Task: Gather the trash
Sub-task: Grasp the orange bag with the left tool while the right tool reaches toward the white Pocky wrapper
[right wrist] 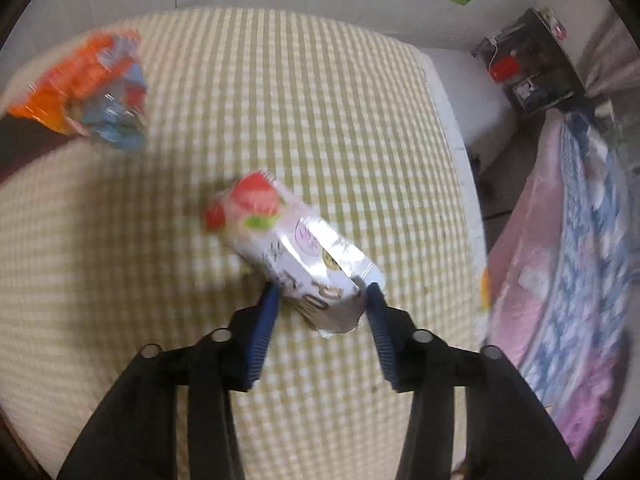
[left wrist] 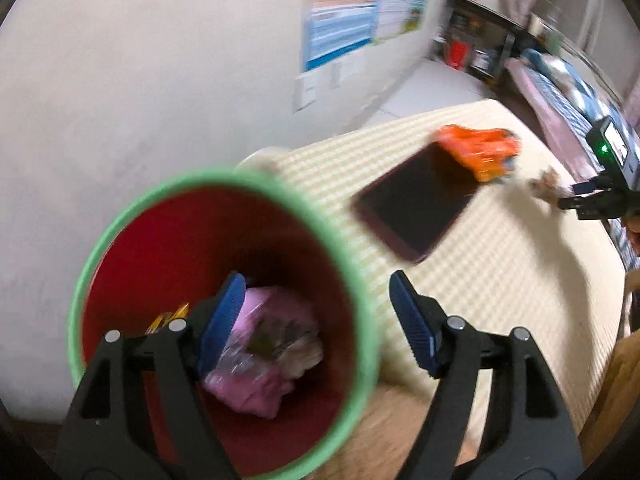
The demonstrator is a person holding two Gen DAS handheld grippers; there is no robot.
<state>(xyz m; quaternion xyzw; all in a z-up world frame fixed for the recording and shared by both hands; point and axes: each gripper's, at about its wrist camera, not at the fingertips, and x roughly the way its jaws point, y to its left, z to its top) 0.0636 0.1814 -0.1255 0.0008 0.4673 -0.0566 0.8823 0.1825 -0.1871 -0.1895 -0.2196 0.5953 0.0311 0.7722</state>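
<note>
A red bin (left wrist: pixel 192 232) with a green rim stands at the table's edge, holding a crumpled pink wrapper (left wrist: pixel 264 368) and a yellow scrap (left wrist: pixel 168 318). My left gripper (left wrist: pixel 318 280) hangs open over the bin's right rim with nothing between its fingers. A white wrapper with a strawberry print (right wrist: pixel 304 248) lies on the checked tablecloth (right wrist: pixel 320 100). My right gripper (right wrist: pixel 322 289) is shut on its near end, a blue pad on each side. An orange packet (right wrist: pixel 84 88) rests at the far left, also visible in the left wrist view (left wrist: pixel 476 148).
A dark red tablet (left wrist: pixel 420 208) lies flat between the bin and the orange packet. A bed with pink and blue covers (right wrist: pixel 580 260) runs along the table's right side. A dark shelf (right wrist: pixel 532 64) stands in the far corner, and posters hang on the wall.
</note>
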